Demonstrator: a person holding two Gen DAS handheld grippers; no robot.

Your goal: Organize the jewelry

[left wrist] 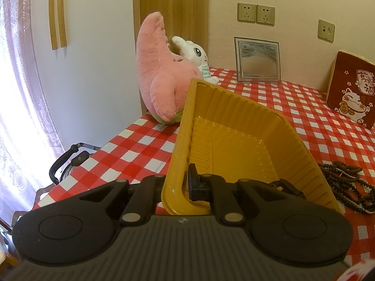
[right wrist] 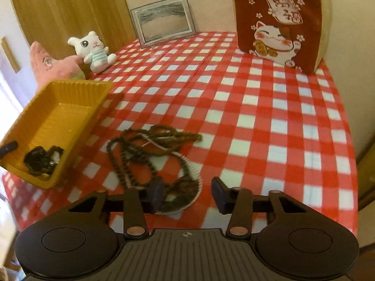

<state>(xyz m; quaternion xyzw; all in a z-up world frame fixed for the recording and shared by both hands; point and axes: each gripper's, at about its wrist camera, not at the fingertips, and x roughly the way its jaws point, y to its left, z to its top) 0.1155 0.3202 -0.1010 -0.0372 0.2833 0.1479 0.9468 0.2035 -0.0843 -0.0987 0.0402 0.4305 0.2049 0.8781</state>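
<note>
Beads (right wrist: 150, 154) should be pinched at one bunched loop by the open right fingers (right wrist: 187, 195); tray (left wrist: 234, 140) kept tilted, clamped by the left fingers (left wrist: 187, 182).

The left tongs (left wrist: 185, 185) grip the near wall of a yellow tray (left wrist: 234, 126), which hides one fingertip behind it and also covers the base of a pink plush toy (left wrist: 159, 70). A tangle of dark bead strings (left wrist: 346, 185) runs off the left wrist view's right edge. In the right wrist view, the beads' near loops pass behind the right tongs (right wrist: 187, 194); whether any pad touches them is unclear. Dark pieces (right wrist: 43, 159) in the tray's corner are too blurred to identify. A black handle (left wrist: 63, 161) beside the surface is partly hidden by it.
</note>
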